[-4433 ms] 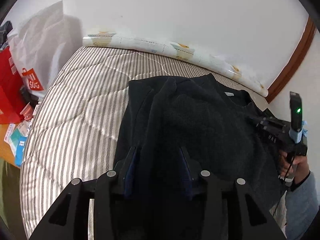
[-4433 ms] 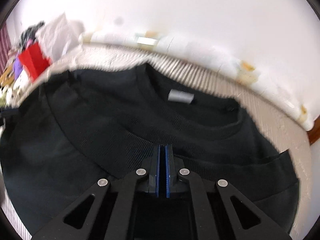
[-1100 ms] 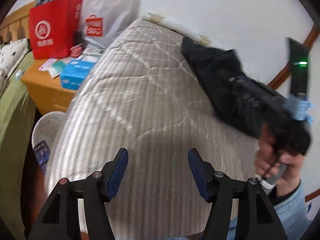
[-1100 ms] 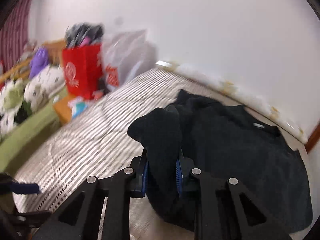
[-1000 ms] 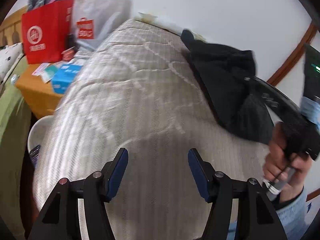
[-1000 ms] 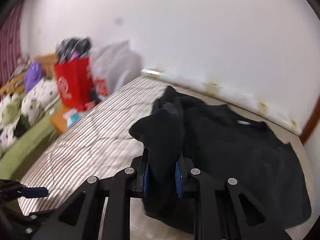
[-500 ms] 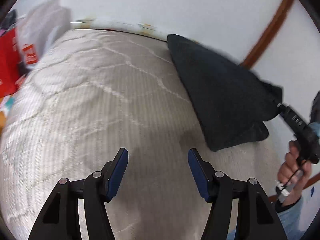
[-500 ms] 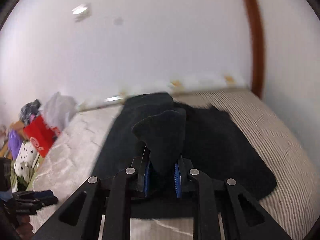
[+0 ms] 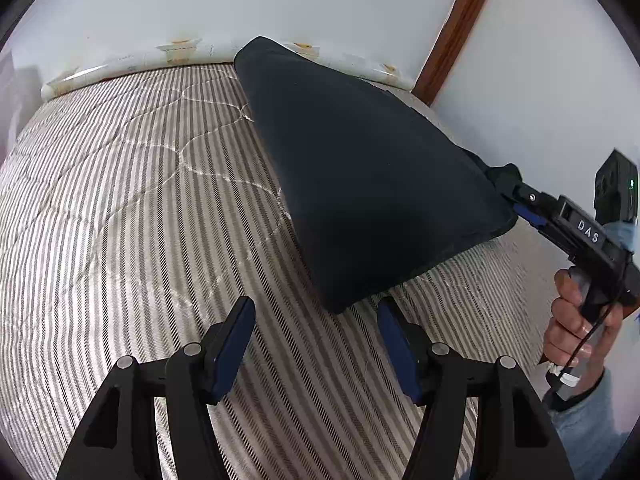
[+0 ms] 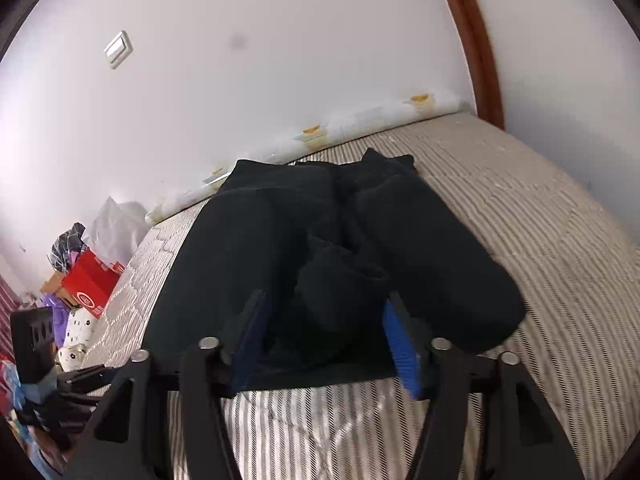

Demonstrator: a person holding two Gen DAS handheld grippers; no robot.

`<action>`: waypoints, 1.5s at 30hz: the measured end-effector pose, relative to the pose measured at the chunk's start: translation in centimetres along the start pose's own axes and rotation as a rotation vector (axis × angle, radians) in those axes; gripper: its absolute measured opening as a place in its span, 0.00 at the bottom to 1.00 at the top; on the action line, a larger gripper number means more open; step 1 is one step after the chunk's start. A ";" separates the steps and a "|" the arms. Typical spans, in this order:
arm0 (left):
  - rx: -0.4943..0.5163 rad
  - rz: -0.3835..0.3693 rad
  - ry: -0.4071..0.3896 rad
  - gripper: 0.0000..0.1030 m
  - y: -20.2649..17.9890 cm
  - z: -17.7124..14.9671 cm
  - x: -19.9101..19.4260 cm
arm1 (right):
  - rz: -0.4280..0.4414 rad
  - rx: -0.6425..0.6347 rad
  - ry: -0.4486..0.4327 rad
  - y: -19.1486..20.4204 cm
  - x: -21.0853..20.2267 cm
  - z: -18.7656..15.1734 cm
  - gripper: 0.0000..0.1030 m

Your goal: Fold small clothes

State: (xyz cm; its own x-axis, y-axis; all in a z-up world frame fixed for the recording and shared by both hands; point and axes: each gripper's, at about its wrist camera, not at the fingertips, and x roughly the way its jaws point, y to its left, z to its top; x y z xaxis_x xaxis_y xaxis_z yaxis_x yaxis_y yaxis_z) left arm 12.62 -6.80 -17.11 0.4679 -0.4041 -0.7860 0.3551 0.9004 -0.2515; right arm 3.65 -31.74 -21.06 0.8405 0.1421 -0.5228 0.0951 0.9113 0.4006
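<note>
A black sweater [image 9: 360, 168] lies folded on the striped mattress [image 9: 120, 200], along the side nearest the wall and reaching toward the far corner by the wooden door frame [image 9: 456, 28]. The right gripper [image 10: 326, 340] sits at the sweater's near edge with its jaws spread wide; a bunched lump of knit lies between them, though neither pad looks to be pressing it. The left gripper [image 9: 316, 344] hovers over bare mattress just short of the sweater's near corner, jaws also spread and holding nothing. The sweater looks thick, soft and limp, light enough for one gripper but likely to sag and unfold if lifted by a single layer. A good hold would pinch all layers at a folded corner or edge.
</note>
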 end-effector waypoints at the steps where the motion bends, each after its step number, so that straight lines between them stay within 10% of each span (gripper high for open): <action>1: 0.005 -0.002 -0.009 0.59 -0.2 0.1 0.1 | -0.005 0.001 0.005 0.1 0.6 0.2 0.60; 5: 0.035 0.062 -0.018 0.58 -1.6 0.6 1.7 | -0.036 0.036 0.026 0.4 3.8 0.7 0.57; 10: 0.043 0.070 -0.014 0.57 -2.3 1.2 3.1 | -0.123 -0.110 0.016 2.2 5.0 2.0 0.17; 17: 0.091 0.081 -0.049 0.55 -4.0 1.9 3.1 | -0.226 -0.067 -0.160 -2.9 -0.8 2.9 0.15; 21: 0.099 0.098 -0.066 0.53 -5.2 2.0 3.1 | -0.235 -0.045 -0.065 -5.0 0.6 1.5 0.20; 25: 0.077 0.113 -0.070 0.50 -5.6 3.0 4.0 | -0.318 -0.065 -0.098 -5.1 -0.5 0.6 0.51; 30: 0.054 0.094 -0.060 0.32 -5.7 3.7 4.9 | -0.327 0.014 -0.037 -6.7 0.3 0.5 0.66; 34: 0.044 0.113 -0.079 0.23 -5.8 4.0 4.7 | -0.225 0.034 -0.015 -6.3 1.6 0.8 0.26; 45: -0.044 0.109 -0.137 0.17 -0.1 4.4 1.4 | -0.214 -0.022 -0.012 -0.2 4.2 1.3 0.17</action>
State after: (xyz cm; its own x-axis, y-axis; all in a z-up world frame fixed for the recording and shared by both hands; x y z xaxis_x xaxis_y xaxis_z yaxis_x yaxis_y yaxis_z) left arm 16.78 -8.17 -15.69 0.6083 -0.3192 -0.7267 0.2622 0.9450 -0.1956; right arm 7.90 -31.81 -22.34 0.8088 -0.0603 -0.5850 0.2606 0.9285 0.2645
